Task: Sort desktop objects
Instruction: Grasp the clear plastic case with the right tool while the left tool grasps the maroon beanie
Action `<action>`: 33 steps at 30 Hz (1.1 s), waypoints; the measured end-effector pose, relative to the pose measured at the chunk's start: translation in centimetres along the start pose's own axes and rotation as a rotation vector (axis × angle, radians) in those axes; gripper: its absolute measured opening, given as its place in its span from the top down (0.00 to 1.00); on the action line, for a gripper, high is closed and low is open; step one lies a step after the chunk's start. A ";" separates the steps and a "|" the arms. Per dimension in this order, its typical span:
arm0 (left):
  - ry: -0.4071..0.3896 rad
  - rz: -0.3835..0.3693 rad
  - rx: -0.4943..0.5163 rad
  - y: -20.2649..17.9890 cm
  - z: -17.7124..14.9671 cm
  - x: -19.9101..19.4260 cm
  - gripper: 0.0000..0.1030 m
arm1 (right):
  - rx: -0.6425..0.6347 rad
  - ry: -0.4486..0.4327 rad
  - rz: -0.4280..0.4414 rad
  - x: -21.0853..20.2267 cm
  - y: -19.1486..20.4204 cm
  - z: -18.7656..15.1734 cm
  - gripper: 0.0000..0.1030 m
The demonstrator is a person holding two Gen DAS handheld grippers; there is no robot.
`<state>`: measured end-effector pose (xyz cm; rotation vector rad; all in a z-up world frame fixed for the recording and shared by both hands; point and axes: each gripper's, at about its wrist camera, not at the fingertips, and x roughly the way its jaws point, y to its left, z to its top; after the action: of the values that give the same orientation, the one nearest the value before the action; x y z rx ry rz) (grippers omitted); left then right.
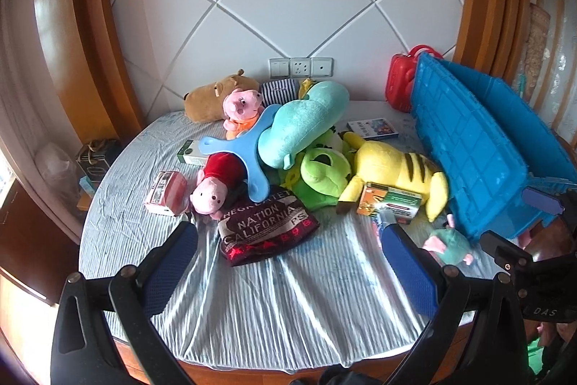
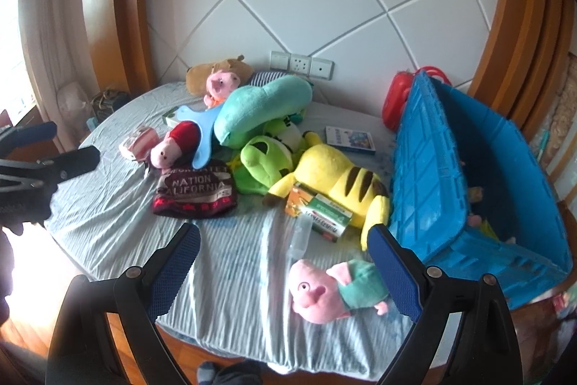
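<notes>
A pile of toys lies on the round table's striped cloth (image 1: 274, 294): a yellow striped plush (image 1: 393, 168), a green frog plush (image 1: 324, 175), a teal plush (image 1: 303, 121), a pink pig in red (image 1: 212, 186), a dark knit hat (image 1: 267, 226) and a green-orange box (image 1: 389, 202). A blue bin (image 2: 450, 175) stands tilted at the right. My left gripper (image 1: 288, 233) is open and empty, just in front of the hat. My right gripper (image 2: 285, 240) is open and empty above a pink pig in green (image 2: 331, 291), near the bin.
A brown plush (image 1: 216, 96) and another pink pig (image 1: 241, 107) sit at the back by the wall sockets (image 1: 301, 67). A red case (image 1: 400, 82) stands behind the bin. A book (image 2: 349, 139), a pink packet (image 1: 166, 193) and a clear bottle (image 2: 301, 235) lie on the cloth.
</notes>
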<state>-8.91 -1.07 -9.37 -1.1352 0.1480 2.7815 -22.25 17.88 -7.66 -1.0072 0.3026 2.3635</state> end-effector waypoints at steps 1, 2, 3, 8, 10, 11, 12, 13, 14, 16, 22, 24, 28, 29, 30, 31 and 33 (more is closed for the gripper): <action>0.004 0.006 0.001 -0.1 0.2 0.7 0.00 | 0.002 0.010 0.006 1.2 -0.4 0.1 0.08; 0.008 0.013 0.002 -0.3 0.5 1.5 0.00 | 0.004 0.020 0.012 2.4 -0.9 0.1 0.08; 0.012 0.019 0.003 -0.4 0.7 2.2 0.00 | 0.004 0.035 0.018 3.8 -1.3 0.0 0.08; 0.028 0.064 0.013 -1.2 1.1 5.4 0.00 | -0.012 0.103 0.040 11.0 -3.0 -0.9 0.08; 0.050 0.077 0.015 -1.3 0.9 6.7 0.00 | -0.008 0.145 0.051 14.2 -3.4 -1.5 0.08; 0.053 0.081 0.016 -1.4 0.7 7.2 0.00 | -0.002 0.165 0.059 15.5 -3.5 -1.8 0.08; 0.056 0.086 0.018 -1.4 0.6 7.7 0.00 | 0.006 0.184 0.064 17.0 -3.6 -2.1 0.08; 0.067 0.096 0.027 -1.4 0.3 8.5 0.00 | 0.008 0.207 0.067 18.3 -3.6 -2.4 0.08; 0.074 0.101 0.031 -1.3 0.1 9.3 0.00 | 0.010 0.230 0.069 19.6 -3.6 -2.7 0.08; 0.105 0.112 0.028 -0.7 -0.6 11.5 0.00 | 0.010 0.269 0.061 22.1 -3.4 -3.4 0.08; 0.196 0.148 -0.017 2.1 -2.5 17.7 0.00 | 0.036 0.372 0.040 27.9 -3.3 -5.2 0.08; 0.216 0.145 -0.023 2.6 -2.9 19.1 0.00 | 0.048 0.387 0.024 29.0 -3.4 -5.5 0.08; 0.230 0.118 0.007 2.7 -3.5 21.7 0.00 | 0.081 0.419 -0.009 31.2 -3.7 -6.0 0.08; 0.227 0.115 0.016 2.8 -3.5 22.3 0.00 | 0.083 0.422 -0.015 31.5 -3.6 -5.9 0.08; 0.225 0.112 0.024 2.8 -3.6 23.0 0.00 | 0.084 0.425 -0.021 31.9 -3.6 -5.9 0.08; 0.224 0.110 0.033 2.8 -3.6 23.6 0.00 | 0.086 0.427 -0.027 32.3 -3.5 -5.9 0.09; 0.246 0.102 0.039 3.1 -3.8 25.3 0.00 | 0.093 0.437 -0.037 33.2 -3.4 -5.8 0.15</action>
<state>-24.64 -2.49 -29.70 -1.4968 0.2923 2.6997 -35.75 31.50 -35.54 -1.4642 0.5441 2.0568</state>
